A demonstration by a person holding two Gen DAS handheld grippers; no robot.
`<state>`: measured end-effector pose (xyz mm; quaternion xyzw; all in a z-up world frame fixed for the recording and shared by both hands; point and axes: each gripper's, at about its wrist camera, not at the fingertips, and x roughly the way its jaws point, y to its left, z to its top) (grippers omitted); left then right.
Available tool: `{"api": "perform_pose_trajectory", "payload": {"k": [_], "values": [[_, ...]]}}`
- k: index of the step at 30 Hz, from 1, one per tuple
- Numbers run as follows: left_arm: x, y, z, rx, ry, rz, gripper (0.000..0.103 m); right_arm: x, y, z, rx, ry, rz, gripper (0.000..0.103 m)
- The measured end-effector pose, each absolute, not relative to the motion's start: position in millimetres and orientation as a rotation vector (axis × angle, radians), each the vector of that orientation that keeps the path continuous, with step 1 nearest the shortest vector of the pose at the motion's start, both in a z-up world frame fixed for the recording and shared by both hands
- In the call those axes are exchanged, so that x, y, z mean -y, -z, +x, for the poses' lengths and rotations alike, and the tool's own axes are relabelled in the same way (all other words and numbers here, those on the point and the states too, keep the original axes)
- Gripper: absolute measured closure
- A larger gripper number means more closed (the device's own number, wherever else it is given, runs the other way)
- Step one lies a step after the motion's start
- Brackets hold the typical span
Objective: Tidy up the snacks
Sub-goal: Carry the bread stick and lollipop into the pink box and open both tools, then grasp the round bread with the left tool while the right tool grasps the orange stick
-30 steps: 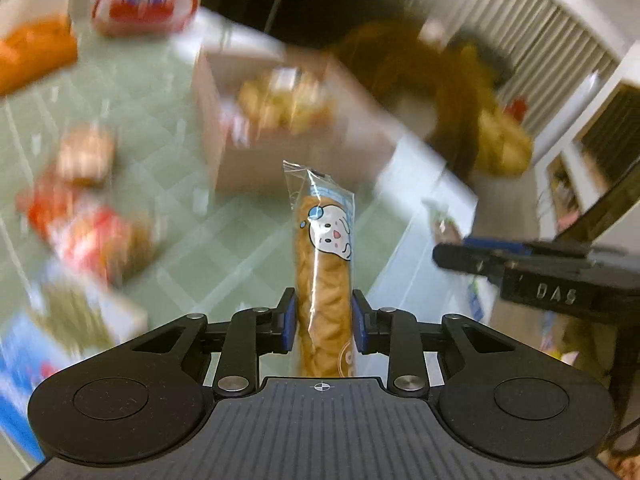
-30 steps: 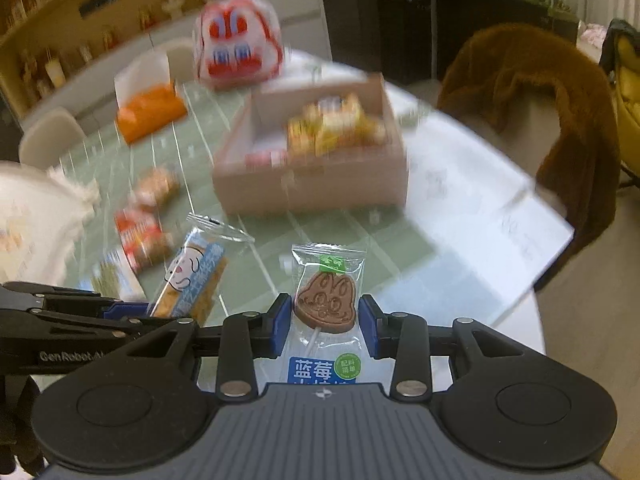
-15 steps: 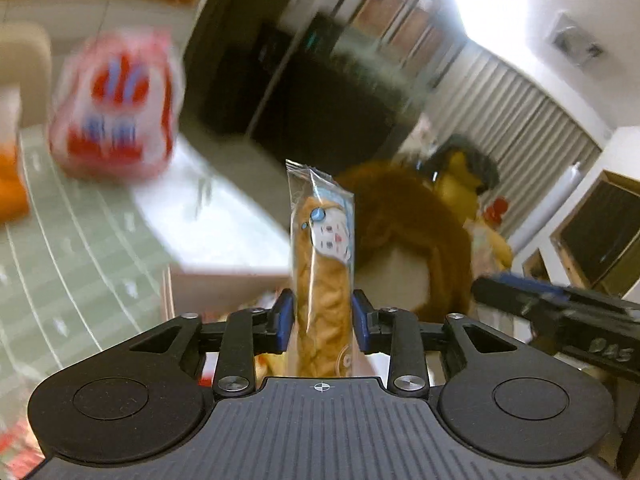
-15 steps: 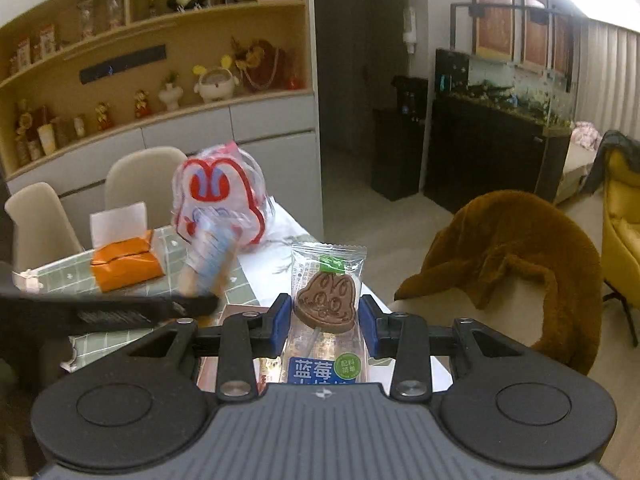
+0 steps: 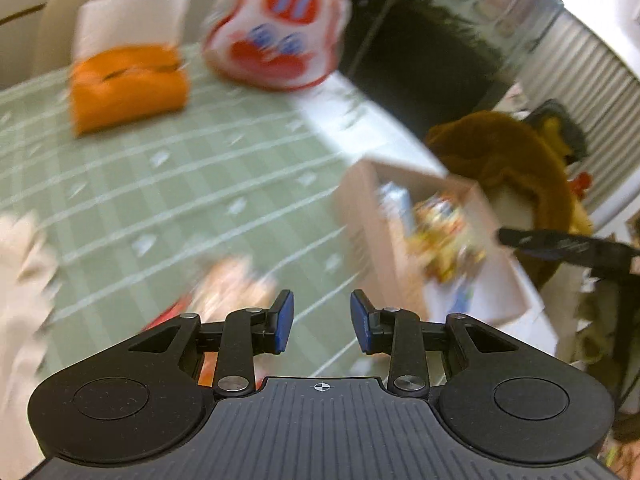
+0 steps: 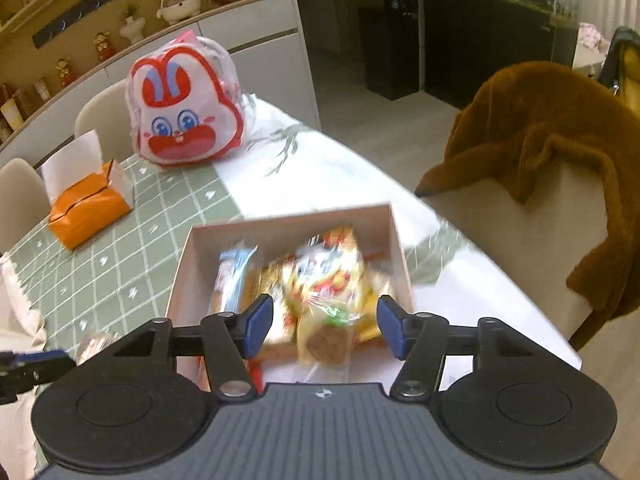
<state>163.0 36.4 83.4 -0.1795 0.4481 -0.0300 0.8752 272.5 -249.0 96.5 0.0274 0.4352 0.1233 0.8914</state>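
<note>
Lying in the box (image 6: pixel 384 216) at 12 o'clock of the freshly spread, empty right gripper (image 6: pixel 325 330), the biscuit packet (image 6: pixel 326 334) looks light, crinkly and slippery, its biscuit brittle, best pinched at a sealed end, while the left gripper (image 5: pixel 322 326) hangs parted and empty.

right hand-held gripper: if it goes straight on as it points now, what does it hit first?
Probably the cookie packet lying between the open right hand-held gripper fingers, inside the snack box. Depth is unclear.

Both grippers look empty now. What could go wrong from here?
1. The box is heaped; the cookie pack below the right gripper, whose jaws have just opened, may slide out.
2. Left gripper view is blurred; grabbing the next snack could miss.
</note>
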Motion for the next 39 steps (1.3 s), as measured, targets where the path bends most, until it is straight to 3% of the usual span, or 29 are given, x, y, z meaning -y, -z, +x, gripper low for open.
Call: {"api": "perform_pose_trajectory", "payload": {"k": [10,19,29,39], "values": [[-70,-51,77,-0.989,-0.109,-0.449,0.067,220,-85,176,-0.939,-0.4,0.031,0.03],[-64,-27,25,-1.016,-0.238,-0.552,0.072,187,-46,117,-1.081,-0.511,0.052,0.029],[9,-14,59,-1.076,0.035,-0.637,0.071,210,-35,84,-1.112,-0.516,0.041,0.029],[30,-31,62,-1.061,0.07,-0.47,0.071,218,-17,88,-1.089,-0.39,-0.042,0.026]]}}
